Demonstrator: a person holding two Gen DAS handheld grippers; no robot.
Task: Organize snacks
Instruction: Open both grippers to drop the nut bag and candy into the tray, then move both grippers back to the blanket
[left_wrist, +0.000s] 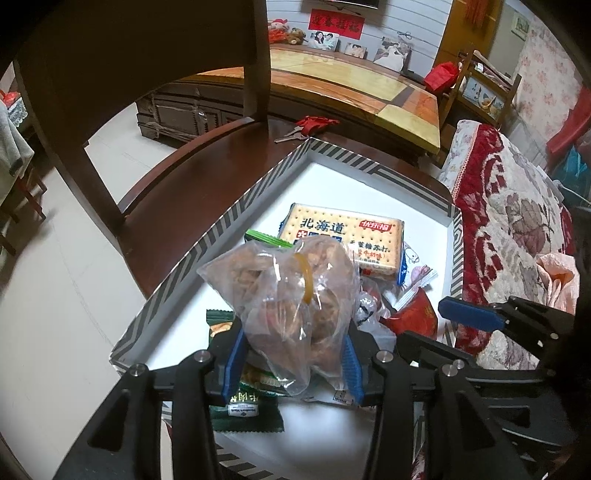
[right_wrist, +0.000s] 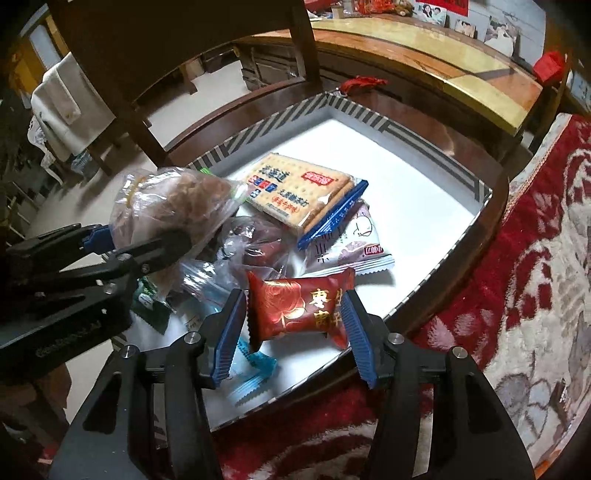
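Clear plastic is what the left gripper (left_wrist: 293, 363) is grasping: a clear bag of brown snacks (left_wrist: 291, 295), cinched by a yellow rubber band (left_wrist: 304, 277), is sitting between its two blue pads (left_wrist: 232, 363), which are pressing against the bag's lower sides. The bag is standing over the near end of the striped-rim tray (left_wrist: 236, 206), at 6 o'clock in the left wrist view.

The tray is resting on a dark wooden chair seat (left_wrist: 177, 206). A cracker pack (left_wrist: 343, 240) is lying flat at the tray's middle, at 12 o'clock from the bag. A dark green packet (left_wrist: 251, 413) is lying under the left gripper, partly covered by the bag.

The right gripper (right_wrist: 293, 332) is bracketing a red wrapped candy (right_wrist: 295, 308). The blue pads (right_wrist: 231, 339) are standing at 9 and 3 o'clock of the wrapper, right against its crimped ends; whether they are pinching it or merely touching it cannot be told. The candy is at the tray's near right edge. A white and purple packet (right_wrist: 343, 243) is lying at 1 o'clock from the candy, just beside the cracker pack. A light blue wrapper (right_wrist: 255, 369) is lying beneath the right gripper's left pad.

A red floral blanket (right_wrist: 517, 295) is covering the surface at 3 o'clock of the tray.
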